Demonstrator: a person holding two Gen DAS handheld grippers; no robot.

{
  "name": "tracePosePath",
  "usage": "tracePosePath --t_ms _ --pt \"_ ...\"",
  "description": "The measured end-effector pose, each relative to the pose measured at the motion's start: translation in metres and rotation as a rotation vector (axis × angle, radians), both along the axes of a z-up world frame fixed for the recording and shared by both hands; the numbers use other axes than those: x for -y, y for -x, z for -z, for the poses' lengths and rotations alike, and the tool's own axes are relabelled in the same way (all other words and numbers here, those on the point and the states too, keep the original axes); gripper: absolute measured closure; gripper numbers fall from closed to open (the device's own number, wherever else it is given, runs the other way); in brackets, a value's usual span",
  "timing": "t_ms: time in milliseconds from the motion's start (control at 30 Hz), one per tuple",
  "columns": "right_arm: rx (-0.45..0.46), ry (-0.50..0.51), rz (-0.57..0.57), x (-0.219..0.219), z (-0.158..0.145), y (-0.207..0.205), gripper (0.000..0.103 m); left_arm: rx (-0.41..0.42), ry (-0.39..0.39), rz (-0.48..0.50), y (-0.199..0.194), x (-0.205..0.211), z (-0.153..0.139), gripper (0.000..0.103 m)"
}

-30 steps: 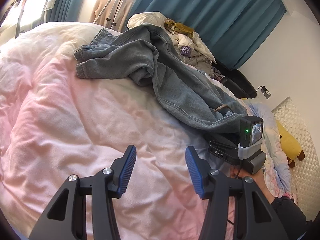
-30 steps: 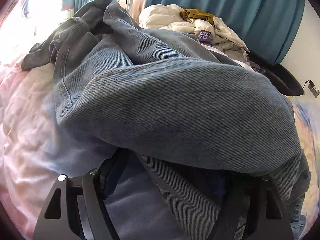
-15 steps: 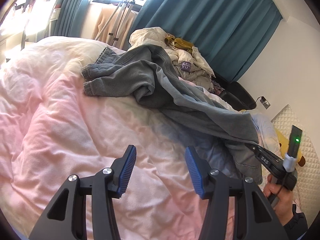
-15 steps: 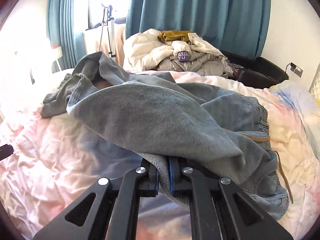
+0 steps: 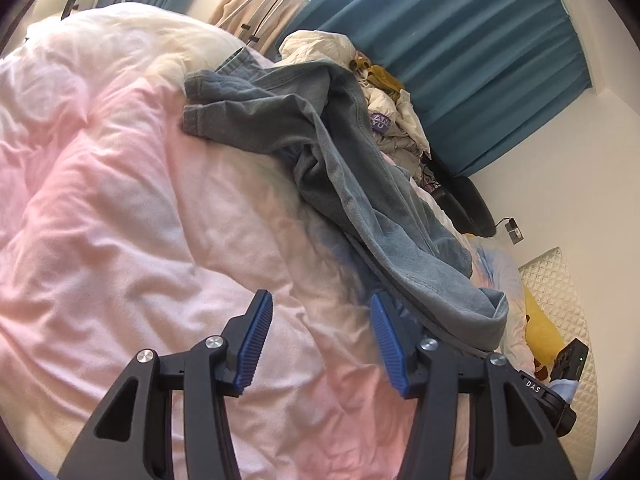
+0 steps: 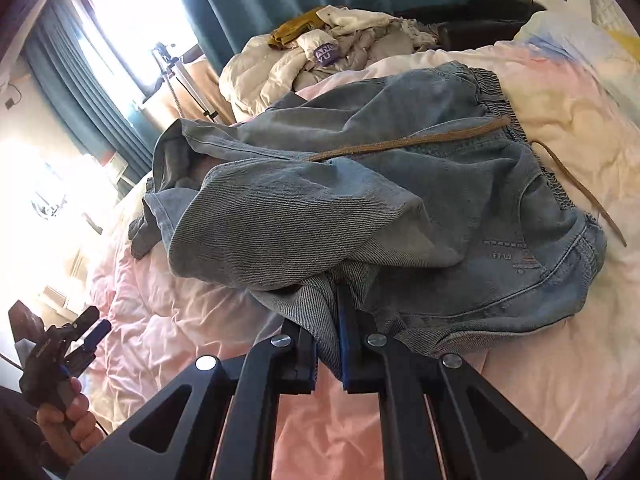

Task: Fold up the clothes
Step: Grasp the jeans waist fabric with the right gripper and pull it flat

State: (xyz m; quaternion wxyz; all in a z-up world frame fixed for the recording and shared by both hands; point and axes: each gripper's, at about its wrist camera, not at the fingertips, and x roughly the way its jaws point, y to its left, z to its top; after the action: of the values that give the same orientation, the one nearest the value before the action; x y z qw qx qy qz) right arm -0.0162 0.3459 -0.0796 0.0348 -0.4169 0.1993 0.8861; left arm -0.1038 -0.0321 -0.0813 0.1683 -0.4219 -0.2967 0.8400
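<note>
**Jeans pinched at the near edge, their length running away up the bed**

The right gripper (image 6: 334, 344) is pressed together on a bunched fold of the jeans (image 6: 380, 200), denim filling the narrow gap between its blue pads. From this gripper the garment lies straight ahead and spreads to the right: the elastic waistband (image 6: 496, 100) and the brown drawstring (image 6: 420, 142) are at the far right, while the leg ends trail off ahead and to the left toward the window. So the long axis of the jeans runs roughly from near right to far left as this gripper looks, crumpled and doubled over itself on the pink duvet (image 6: 180, 312)

The left gripper (image 5: 316, 340) stands spread about halfway with nothing between its pads, only duvet beneath. From it the jeans (image 5: 320, 152) lie ahead and to the right, a long diagonal band whose near end drapes just beside and past its right finger, and whose cuffs (image 5: 200, 120) are well ahead, up and slightly left. In the right wrist view this gripper shows at the lower left, well apart from the leg ends

As a judgement: the right hand has the waist end in its hold, and the free left hand is the nearer one to the legs. Spreading the jeans flat would seem to call for the left gripper to reach forward along that diagonal to the cuffs, so the garment can be drawn straight between the two hands. The heavy, twisted denim may drag the duvet or stay folded under itself
</note>
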Motion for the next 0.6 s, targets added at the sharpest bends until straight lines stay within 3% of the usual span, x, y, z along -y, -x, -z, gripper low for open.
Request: tracePosePath --t_ms 100,267,367,433,500,600 --pt "-0.030 -0.047 0.001 0.007 -0.007 -0.002 0.096 0.028 -0.007 -0.011 0.019 -0.004 0.012 0.051" --pt "-0.061 0.022 0.034 -0.008 -0.005 -0.002 0.096 0.048 -0.001 0.016 0.063 -0.023 0.035 0.051" --pt "-0.073 0.058 0.052 -0.015 -0.004 0.001 0.096 0.017 0.035 0.035 0.091 -0.037 0.045 0.051" --pt "-0.077 0.062 0.066 -0.016 -0.002 0.004 0.096 -0.019 0.015 0.055 0.109 -0.042 0.051 0.051" --pt "-0.086 0.034 0.091 -0.018 0.000 0.007 0.096 -0.080 0.002 0.084 0.122 -0.048 0.053 0.051" --pt "-0.118 -0.046 0.103 -0.012 -0.001 0.011 0.096 -0.099 0.020 0.066 0.144 -0.056 0.058 0.051"
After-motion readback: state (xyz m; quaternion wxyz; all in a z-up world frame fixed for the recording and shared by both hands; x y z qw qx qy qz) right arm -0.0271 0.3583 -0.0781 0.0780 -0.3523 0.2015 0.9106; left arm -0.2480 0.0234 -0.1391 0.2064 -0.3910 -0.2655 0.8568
